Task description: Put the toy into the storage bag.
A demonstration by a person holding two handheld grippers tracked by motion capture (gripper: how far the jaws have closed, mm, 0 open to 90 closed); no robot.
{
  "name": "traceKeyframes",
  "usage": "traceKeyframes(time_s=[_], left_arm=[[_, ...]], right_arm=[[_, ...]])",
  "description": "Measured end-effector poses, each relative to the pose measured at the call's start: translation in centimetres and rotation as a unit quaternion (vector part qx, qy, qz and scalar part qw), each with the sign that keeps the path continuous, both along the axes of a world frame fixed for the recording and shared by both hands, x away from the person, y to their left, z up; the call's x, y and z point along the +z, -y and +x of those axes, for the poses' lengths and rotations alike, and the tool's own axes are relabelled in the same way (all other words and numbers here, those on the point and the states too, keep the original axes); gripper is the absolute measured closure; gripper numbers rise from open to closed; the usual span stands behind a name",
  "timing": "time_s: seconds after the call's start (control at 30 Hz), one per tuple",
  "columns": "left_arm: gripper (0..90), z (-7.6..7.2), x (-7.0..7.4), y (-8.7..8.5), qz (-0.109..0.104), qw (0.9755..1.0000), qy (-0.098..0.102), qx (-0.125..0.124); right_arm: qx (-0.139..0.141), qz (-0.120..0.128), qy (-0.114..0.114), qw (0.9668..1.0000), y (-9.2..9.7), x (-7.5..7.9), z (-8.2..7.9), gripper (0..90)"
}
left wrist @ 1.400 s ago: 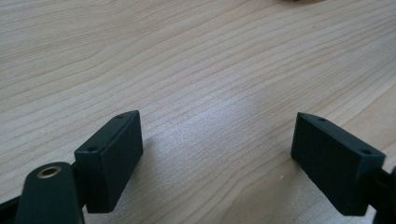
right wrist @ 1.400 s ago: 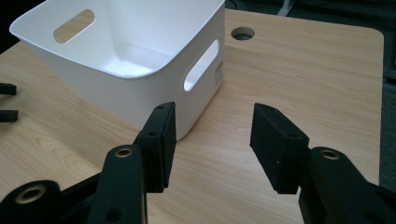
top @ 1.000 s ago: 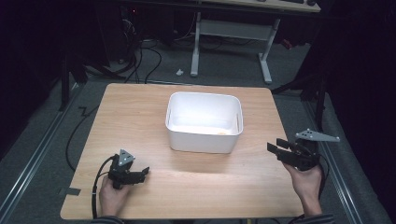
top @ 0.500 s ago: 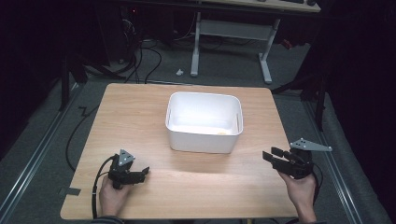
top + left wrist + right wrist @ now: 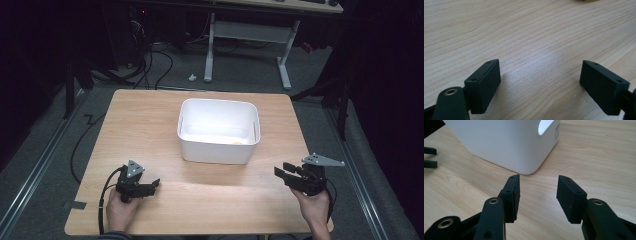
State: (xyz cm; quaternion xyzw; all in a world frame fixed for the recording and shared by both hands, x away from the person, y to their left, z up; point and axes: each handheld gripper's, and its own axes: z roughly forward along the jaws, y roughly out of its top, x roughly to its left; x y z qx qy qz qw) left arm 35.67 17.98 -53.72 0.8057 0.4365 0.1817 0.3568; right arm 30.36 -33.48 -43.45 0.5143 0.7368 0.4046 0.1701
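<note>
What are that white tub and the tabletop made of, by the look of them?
White tub: probably moulded plastic, smooth and matte, with rounded corners and a cut-out handle. Tabletop: light wood or a wood-look laminate, showing printed-looking grain lines and a faint sheen.

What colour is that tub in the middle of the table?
White. The tub shows best in the high view.

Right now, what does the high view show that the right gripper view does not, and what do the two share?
High view alone: the inside of the white bin with something small and yellowish at its bottom, the person's hands, the left gripper on the near left of the table, cables on the floor, and a desk frame beyond. Right gripper view alone: the handle cutout in the bin's side wall and a close look at the right gripper, jaws apart with nothing between. Both share the bin, the wooden tabletop and the right gripper.
</note>
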Motion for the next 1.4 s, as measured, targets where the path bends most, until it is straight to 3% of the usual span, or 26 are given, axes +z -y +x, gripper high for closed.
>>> traceKeyframes(time_s=[0.37, 0.73, 1.03, 1.4], left_arm=[[17.2, -0.1, 0.0, -0.1, -0.001, 1.0, 0.0, 0.004], [17.1, -0.1, 0.0, -0.1, -0.001, 1.0, 0.0, 0.005], [17.1, -0.1, 0.0, -0.1, -0.001, 1.0, 0.0, 0.004], [17.1, -0.1, 0.0, -0.1, -0.001, 1.0, 0.0, 0.004]], right_arm=[[0.017, 0.017, -0.012, 0.9996, -1.3, -1.6, 0.9, 54.5], [0.019, -0.005, -0.014, 0.9997, -3.0, -2.5, 1.6, 54.7], [0.031, -0.015, -0.04, 0.9986, -4.2, -3.9, 2.5, 54.6], [0.043, -0.031, -0.045, 0.9976, -5.8, -5.5, 3.0, 54.5]])
